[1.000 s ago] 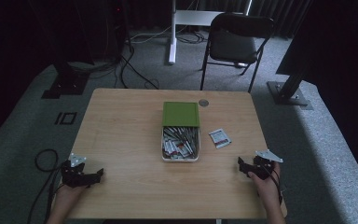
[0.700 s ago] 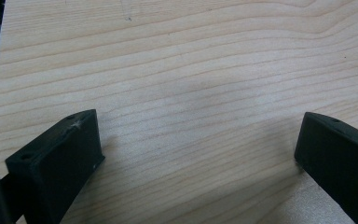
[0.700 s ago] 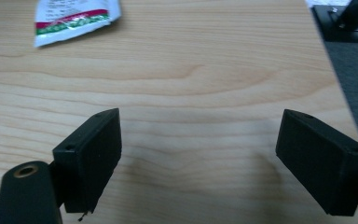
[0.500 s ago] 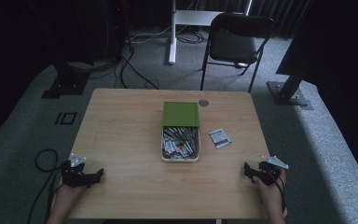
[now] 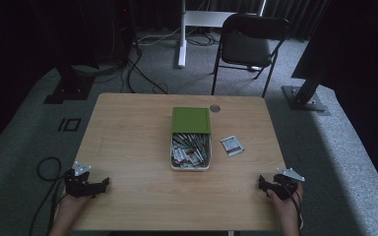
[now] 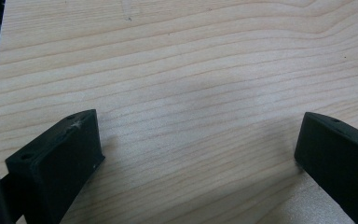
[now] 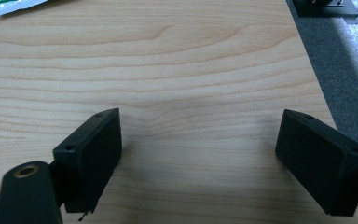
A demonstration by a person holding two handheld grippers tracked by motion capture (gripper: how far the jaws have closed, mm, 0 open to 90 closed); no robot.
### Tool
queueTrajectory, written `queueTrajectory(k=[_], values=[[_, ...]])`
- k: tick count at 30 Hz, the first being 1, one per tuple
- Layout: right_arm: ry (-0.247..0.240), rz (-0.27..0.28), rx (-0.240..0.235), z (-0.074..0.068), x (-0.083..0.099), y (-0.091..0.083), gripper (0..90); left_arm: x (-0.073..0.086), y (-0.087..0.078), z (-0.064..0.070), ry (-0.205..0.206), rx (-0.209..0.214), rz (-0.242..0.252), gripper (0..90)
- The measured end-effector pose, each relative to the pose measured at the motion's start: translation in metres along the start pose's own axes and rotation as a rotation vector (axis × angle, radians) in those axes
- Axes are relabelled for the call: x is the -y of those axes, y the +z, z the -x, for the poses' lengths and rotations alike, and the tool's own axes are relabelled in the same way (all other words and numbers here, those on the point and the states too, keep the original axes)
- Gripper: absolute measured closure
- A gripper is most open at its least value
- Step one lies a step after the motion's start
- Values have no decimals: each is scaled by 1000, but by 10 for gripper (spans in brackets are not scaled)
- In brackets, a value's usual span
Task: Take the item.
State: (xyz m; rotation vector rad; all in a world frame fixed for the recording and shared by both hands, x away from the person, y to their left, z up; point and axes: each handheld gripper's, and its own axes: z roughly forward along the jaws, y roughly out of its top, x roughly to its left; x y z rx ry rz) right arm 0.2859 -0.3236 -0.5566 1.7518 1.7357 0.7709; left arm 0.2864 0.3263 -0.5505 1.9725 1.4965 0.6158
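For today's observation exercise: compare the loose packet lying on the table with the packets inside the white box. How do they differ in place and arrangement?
The loose packet lies alone and flat on the bare table, right of the white box; the boxed packets are piled together, overlapping at mixed angles. The loose packet's whole face shows; the boxed ones partly hide each other, and the green lid covers the box's far half. Both look like small white packets with red and dark markings.

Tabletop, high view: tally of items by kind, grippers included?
Grippers: 2, left gripper and right gripper, both open and empty
White box of packets: 1
Green lid: 1
Loose packet: 1
Round grey disc: 1
Total: 6
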Motion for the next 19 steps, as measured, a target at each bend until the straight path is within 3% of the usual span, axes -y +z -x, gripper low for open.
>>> queueTrajectory(k=[19], values=[[-8, -4, -11, 0, -3, 4, 121, 0, 0, 0, 0, 0, -1, 13]])
